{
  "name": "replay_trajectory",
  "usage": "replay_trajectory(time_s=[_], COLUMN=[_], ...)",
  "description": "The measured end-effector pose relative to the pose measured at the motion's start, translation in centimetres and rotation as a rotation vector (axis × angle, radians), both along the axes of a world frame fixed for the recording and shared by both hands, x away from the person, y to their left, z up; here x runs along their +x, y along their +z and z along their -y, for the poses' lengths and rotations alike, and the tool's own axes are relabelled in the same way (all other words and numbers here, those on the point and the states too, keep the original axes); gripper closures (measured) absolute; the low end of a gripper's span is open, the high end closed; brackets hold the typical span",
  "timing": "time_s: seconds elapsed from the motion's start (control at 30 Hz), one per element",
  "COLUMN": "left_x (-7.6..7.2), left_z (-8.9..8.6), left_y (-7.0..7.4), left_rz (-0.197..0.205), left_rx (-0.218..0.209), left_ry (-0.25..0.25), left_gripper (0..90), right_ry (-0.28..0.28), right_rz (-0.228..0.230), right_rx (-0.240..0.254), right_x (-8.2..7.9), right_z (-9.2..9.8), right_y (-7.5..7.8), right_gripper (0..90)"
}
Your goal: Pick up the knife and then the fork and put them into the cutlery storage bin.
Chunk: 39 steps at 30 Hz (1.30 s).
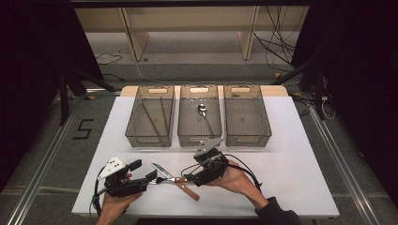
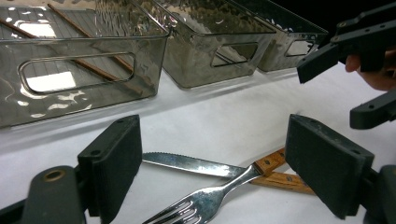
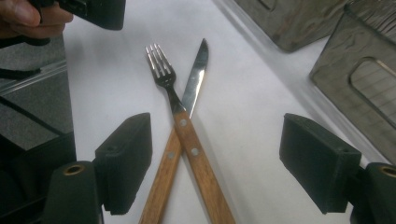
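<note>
A fork (image 3: 161,70) and a knife (image 3: 196,74), both with wooden handles, lie crossed on the white table (image 1: 291,159) near its front edge. My right gripper (image 3: 219,149) is open, its jaws standing on either side of the crossed handles without touching them. In the high view the right gripper (image 1: 188,177) comes at the knife (image 1: 160,170) from the right. My left gripper (image 2: 219,144) is open too, low over the table, facing the fork (image 2: 205,200) tines and the knife (image 2: 191,163) blade from the left. Nothing is held.
Three clear bins stand in a row at the back. The left bin (image 1: 149,139) holds chopsticks (image 1: 150,117), the middle bin (image 1: 199,139) a spoon (image 1: 203,111), and the right bin (image 1: 247,139) looks empty. White tabletop stretches away to the right.
</note>
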<state>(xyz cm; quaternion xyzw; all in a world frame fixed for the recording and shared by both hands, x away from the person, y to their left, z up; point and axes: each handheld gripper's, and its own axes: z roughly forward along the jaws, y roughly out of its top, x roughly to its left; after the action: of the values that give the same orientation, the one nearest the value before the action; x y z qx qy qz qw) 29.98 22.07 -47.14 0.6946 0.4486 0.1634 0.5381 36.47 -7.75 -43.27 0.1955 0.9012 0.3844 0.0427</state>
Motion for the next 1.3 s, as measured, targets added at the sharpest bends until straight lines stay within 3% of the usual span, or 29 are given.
replay_trajectory(time_s=[0.47, 0.8, 1.3], left_x=[-0.2, -0.3, -0.4], left_z=[0.1, 0.2, 0.6], left_y=[-0.1, -0.2, -0.3], left_rz=[-0.002, -0.002, 0.002], left_rx=[0.002, 0.009, 0.016], left_ry=[0.000, -0.012, -0.024], left_gripper=[18.7, 18.5, 18.4], right_ry=[0.051, 0.088, 0.120], right_rz=[-0.003, 0.002, 0.010], right_rx=[-0.084, -0.180, -0.245], right_x=[0.4, 0.2, 0.1], right_z=[-0.6, -1.5, -2.3], right_y=[-1.8, -3.5, -4.4], right_gripper=[36.6, 47.4, 59.1])
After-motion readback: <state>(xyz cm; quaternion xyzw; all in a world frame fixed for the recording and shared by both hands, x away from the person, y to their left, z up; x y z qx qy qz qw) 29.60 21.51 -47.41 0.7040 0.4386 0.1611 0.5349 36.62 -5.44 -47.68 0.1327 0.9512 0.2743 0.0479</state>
